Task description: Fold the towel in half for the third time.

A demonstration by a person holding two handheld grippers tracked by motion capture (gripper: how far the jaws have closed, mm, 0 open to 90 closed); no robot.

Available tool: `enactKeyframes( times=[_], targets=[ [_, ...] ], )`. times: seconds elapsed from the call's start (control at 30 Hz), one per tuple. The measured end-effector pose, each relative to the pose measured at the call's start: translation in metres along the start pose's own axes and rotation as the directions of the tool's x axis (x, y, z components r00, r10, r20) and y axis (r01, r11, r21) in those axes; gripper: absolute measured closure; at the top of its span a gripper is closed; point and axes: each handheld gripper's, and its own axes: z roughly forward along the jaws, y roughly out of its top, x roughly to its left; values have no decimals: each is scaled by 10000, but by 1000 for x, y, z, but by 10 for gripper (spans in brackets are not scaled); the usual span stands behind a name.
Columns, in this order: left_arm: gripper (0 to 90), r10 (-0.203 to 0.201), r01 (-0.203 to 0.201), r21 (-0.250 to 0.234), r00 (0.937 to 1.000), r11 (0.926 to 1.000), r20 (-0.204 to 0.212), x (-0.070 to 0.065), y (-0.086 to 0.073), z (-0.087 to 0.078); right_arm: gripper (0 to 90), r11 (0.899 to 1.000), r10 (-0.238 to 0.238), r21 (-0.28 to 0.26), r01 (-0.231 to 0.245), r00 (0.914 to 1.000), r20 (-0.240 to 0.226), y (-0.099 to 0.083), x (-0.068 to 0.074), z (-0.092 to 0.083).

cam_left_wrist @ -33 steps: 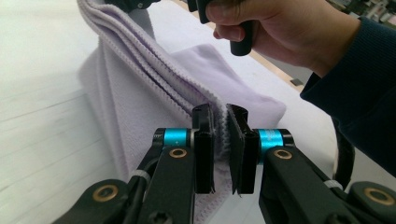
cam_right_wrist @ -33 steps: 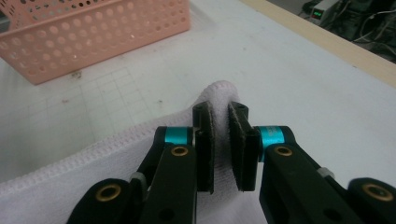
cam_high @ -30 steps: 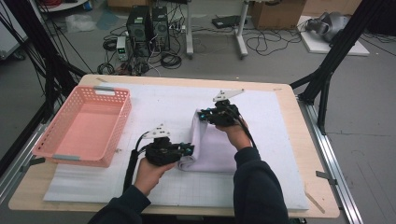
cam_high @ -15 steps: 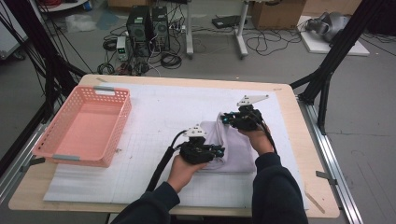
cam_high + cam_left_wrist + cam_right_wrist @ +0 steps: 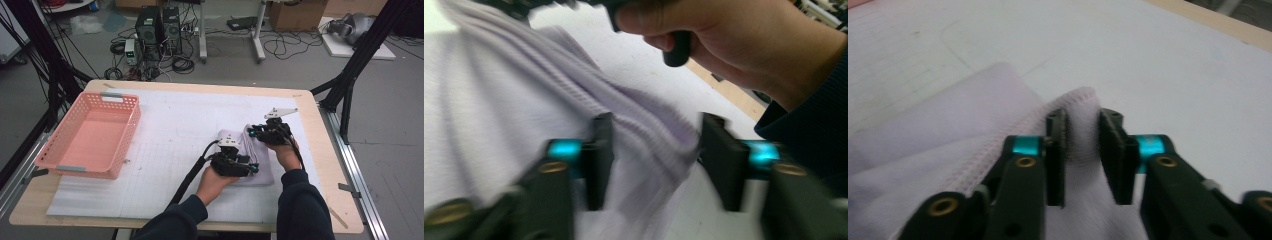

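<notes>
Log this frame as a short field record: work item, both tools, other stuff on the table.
work item: folded pale lilac knit cloth, lying on the white gridded mat
left tool: jaws just opened, spread wide, cloth fold between them, not pinched
right tool: jaws just eased apart, stitched cloth edge between the pads
container: pink plastic slotted basket, at the table's left, nothing in it

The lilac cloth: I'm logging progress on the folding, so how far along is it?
Done: the lilac cloth lies folded into a compact bundle on the white mat. In hand: both grippers have just been opening; the left gripper stands wide over a fold, and the right gripper has the stitched hem between its parted jaws. Left: probably moving the bundle into the pink basket, which holds nothing yet.
</notes>
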Motion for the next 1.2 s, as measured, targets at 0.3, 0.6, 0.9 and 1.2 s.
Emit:
enactKeyframes(
  times=[0.3, 0.6, 0.9, 1.2],
  targets=[
    [333, 978, -1178, -1250, 9830, 9851, -1553, 30, -4, -71, 593, 9939, 1046, -487, -992, 9867, 1242, -25, -7, -42],
    [266, 1257, -1709, -1187, 9400, 9781, -3171, 71, -31, -127, 612, 9971, 406, -682, -334, 9934, 1076, -55, 34, -70],
    [265, 871, -1476, -1431, 9281, 9786, -3620, 90, -45, -154, 539, 9969, 733, -281, -737, 9972, -144, -79, 57, -72],
    [267, 594, -1198, -1455, 9294, 9821, -3642, 98, -58, -163, 884, 9940, 899, 615, -903, 9959, 84, -86, 63, -71]
  ],
)
